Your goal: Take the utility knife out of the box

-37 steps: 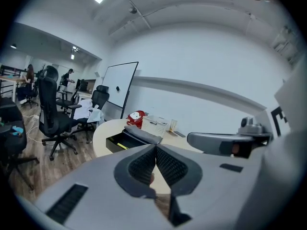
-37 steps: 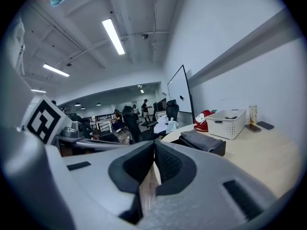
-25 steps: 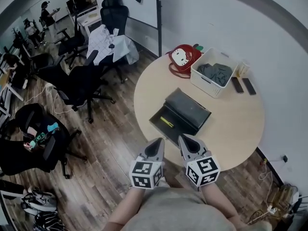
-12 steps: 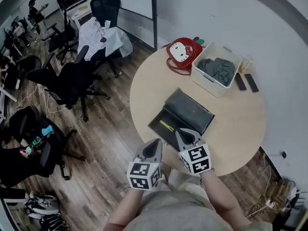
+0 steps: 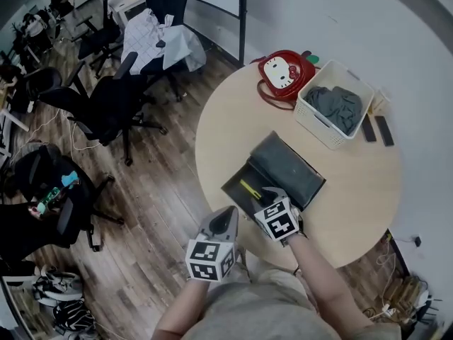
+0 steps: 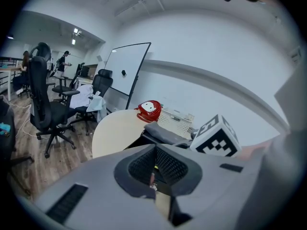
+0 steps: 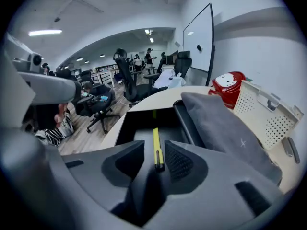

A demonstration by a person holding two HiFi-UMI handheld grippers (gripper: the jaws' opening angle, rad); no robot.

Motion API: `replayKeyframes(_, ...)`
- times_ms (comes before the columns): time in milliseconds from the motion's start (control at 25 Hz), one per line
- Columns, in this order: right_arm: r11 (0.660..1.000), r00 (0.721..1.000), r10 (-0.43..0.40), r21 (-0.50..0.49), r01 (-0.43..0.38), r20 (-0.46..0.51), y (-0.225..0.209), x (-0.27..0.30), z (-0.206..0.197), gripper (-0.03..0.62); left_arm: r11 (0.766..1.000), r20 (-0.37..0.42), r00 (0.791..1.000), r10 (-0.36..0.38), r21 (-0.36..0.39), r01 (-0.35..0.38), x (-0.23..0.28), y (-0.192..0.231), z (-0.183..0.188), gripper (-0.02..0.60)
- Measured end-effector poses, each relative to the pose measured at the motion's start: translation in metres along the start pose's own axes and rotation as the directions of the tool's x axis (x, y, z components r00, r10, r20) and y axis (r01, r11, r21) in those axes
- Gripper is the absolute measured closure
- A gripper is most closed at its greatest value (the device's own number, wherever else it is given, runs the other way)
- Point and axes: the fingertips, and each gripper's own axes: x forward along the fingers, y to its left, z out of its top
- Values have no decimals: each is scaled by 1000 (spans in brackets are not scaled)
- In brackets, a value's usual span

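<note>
The left gripper (image 5: 225, 219) hovers off the edge of the counter (image 5: 219, 129), its fingers pressed together on nothing. The yellow utility knife (image 5: 248, 188) lies flat in the open black box (image 5: 283, 163). Above it, the right gripper (image 5: 272, 194) has its fingers opening, with the knife framed between them but not pinched. The knife looks slim, stiff, light and probably slick, so pinch across its narrow mid-body.

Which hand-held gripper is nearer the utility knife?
Right hand-held gripper: jaws opening around the utility knife. Left hand-held gripper: farther back, near the table edge.
</note>
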Motion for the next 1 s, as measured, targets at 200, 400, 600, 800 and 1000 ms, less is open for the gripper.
replayKeyframes(200, 999, 995, -2, -53, -3, -99, 0, 23, -13, 486, 1000, -2, 1000, 21, -17, -21, 5, 11, -1, 578)
replayKeyframes(400, 996, 988, -16, -86, 3, -154, 1, 38, -24, 496, 999, -1, 999, 35, -28, -35, 7, 18, 0, 578)
replayKeyframes(600, 998, 987, -16, -58, 7, -160, -1, 41, -26, 496, 998, 1, 999, 42, -36, -42, 6, 24, 0, 578)
replayKeyframes(800, 997, 986, -43, -67, 32, -159, -4, 40, -25, 546, 998, 7, 999, 42, -36, -42, 2, 24, 1, 578)
replayKeyframes(1000, 996, 988, -57, -74, 47, -143, -3, 32, -24, 549, 999, 18, 999, 35, -29, -34, -9, 21, 0, 578)
